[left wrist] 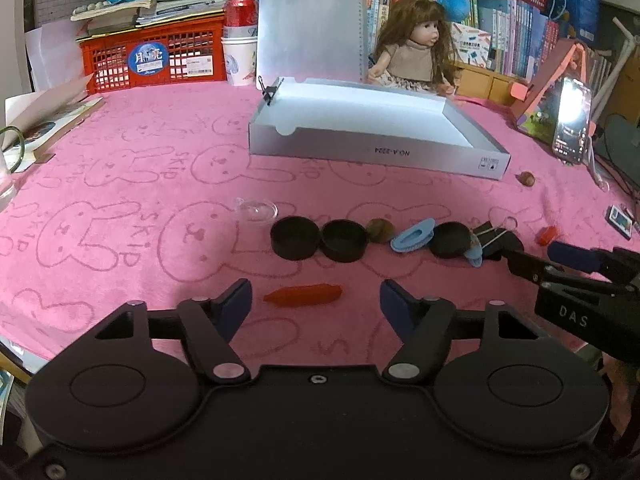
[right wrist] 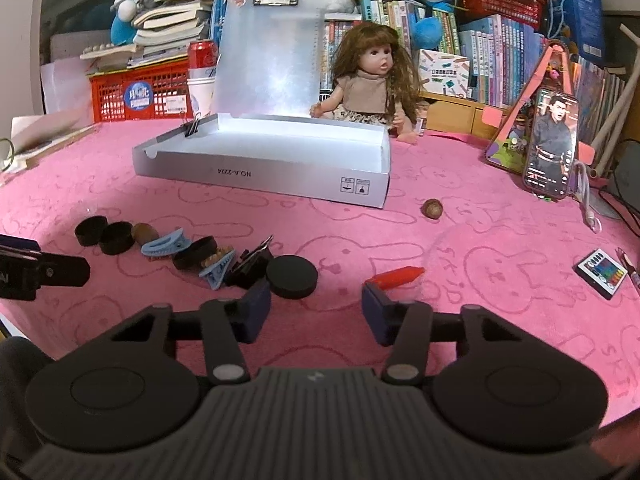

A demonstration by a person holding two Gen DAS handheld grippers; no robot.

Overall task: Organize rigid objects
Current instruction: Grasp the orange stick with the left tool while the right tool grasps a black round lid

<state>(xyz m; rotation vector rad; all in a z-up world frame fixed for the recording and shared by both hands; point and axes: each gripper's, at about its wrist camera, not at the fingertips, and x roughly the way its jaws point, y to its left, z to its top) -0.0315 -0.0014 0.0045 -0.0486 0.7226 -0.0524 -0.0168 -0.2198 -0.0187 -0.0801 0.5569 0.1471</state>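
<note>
The left gripper (left wrist: 316, 300) hangs with fingers spread and empty over the pink cloth (left wrist: 120, 184), a red crayon (left wrist: 304, 295) lying between them. The right gripper (right wrist: 316, 306) is likewise spread (nothing held), beside a black puck (right wrist: 292, 276). Only the left view shows a clear dome (left wrist: 256, 210) ending the row of black caps (left wrist: 296, 237); the open grey box (right wrist: 260, 168) sits behind.

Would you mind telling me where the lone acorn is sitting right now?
The acorn lies alone on the pink cloth, just off the right front corner of the open white box, between it and the propped phone.
</note>
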